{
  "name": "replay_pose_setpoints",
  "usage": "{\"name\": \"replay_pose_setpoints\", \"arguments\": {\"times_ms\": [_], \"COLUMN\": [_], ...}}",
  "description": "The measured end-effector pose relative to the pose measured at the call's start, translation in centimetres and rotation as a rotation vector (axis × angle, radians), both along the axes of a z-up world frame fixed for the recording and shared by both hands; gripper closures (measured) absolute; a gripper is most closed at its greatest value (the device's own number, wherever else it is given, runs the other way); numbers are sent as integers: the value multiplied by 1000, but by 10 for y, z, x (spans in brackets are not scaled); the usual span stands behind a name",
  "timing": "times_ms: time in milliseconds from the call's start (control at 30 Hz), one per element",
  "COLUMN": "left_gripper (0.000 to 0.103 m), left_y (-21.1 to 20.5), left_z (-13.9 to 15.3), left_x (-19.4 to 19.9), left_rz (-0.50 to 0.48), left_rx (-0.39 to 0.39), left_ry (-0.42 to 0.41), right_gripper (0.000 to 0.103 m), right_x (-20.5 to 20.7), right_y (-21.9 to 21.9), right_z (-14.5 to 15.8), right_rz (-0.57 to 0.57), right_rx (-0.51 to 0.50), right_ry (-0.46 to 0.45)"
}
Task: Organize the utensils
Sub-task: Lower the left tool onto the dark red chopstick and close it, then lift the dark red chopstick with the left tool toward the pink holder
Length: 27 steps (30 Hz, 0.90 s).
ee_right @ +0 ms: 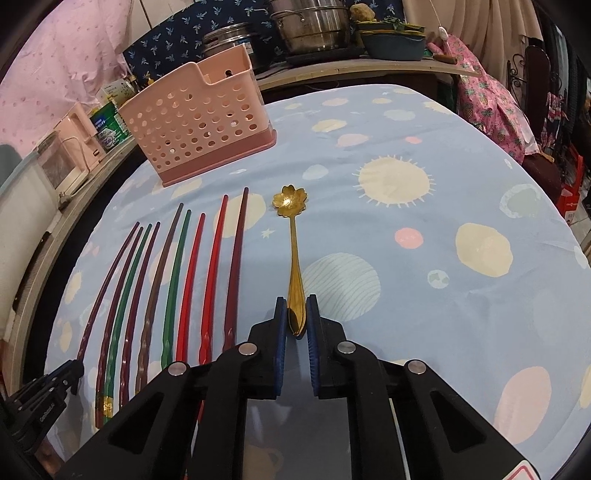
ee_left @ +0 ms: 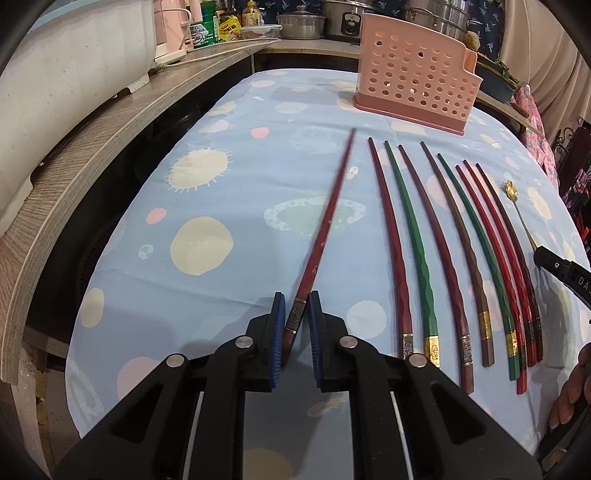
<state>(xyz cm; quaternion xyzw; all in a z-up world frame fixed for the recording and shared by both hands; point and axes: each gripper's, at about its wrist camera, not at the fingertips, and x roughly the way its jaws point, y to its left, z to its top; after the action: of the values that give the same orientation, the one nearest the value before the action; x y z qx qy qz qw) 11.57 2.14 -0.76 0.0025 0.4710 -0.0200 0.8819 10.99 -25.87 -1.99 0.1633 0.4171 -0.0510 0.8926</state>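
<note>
My left gripper is shut on the thick end of a dark red chopstick, whose tip points toward the pink perforated utensil holder at the far side of the table. Several more chopsticks in red, green and brown lie side by side to its right. In the right wrist view my right gripper is shut on the handle end of a gold flower-shaped spoon, which lies just right of the chopstick row. The pink holder stands behind them.
The table wears a light blue cloth with pale circles. A wooden shelf with bottles, pots and a white appliance curves along the left and back. Steel pots stand behind the table. A person's hand shows at the right edge.
</note>
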Motion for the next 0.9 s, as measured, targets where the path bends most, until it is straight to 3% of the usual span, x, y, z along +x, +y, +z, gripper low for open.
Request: {"name": "replay_pose_setpoints", "arguments": {"times_ms": [500,900], "left_gripper": [96,96], "left_y": [6,9], "left_z": [3,2], "left_x": [-13,-25], "left_rz": [-10,-16], "left_rx": [-40,-38], "left_ry": [31,33], "right_gripper": [93,98], "right_x": [-28,-40], "right_y": [-7,-8], "right_z": [15,-2], "right_rz": [-25,-18], "right_rx": [19,56], "right_ry": [-35,12]}}
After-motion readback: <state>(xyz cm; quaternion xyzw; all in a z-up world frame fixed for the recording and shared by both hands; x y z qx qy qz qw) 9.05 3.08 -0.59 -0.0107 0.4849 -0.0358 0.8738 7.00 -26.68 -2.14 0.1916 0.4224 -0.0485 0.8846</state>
